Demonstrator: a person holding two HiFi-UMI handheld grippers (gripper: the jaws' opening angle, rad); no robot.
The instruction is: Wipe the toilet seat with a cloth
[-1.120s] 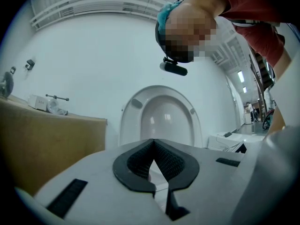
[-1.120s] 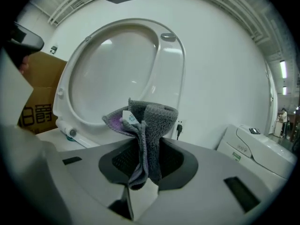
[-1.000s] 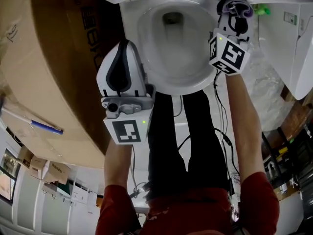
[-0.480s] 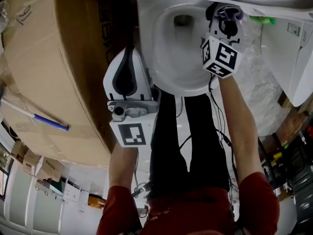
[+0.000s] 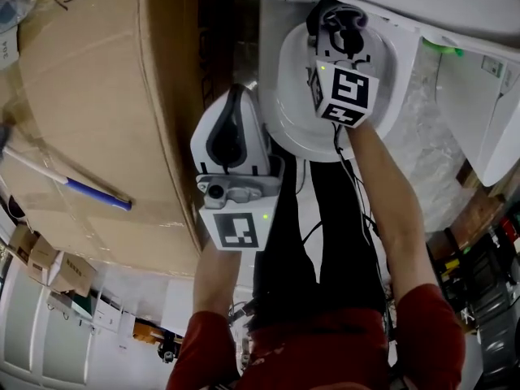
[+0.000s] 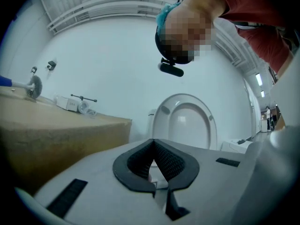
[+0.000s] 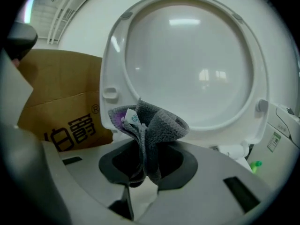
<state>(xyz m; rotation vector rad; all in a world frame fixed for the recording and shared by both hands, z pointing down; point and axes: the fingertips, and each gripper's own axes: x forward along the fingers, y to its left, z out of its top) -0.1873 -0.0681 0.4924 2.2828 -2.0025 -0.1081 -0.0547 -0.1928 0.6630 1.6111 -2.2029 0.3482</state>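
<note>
The white toilet [image 5: 288, 112] stands at the top of the head view, its seat and lid [image 7: 187, 64] raised upright. My right gripper [image 5: 340, 19] hangs over the back of the bowl and is shut on a bunched grey cloth [image 7: 147, 130] with a purple patch, which sticks up from between the pads and is held close in front of the raised seat. My left gripper [image 5: 237, 88] sits left of the bowl beside the cardboard box, pointing level at the toilet [image 6: 185, 125]. Its pads [image 6: 164, 161] meet with nothing between them.
A large cardboard box [image 5: 106, 112] fills the left, close against the toilet, with a blue-handled tool [image 5: 81, 187] lying on it. A green object [image 5: 443, 47] and a white fixture [image 5: 479, 112] stand at the right. The person's black-clad legs [image 5: 325, 242] and cables lie below the bowl.
My right gripper has carried the cloth leftward from the bowl's right rim to over its back middle. The left gripper has shifted a little along the box side, still shut.
</note>
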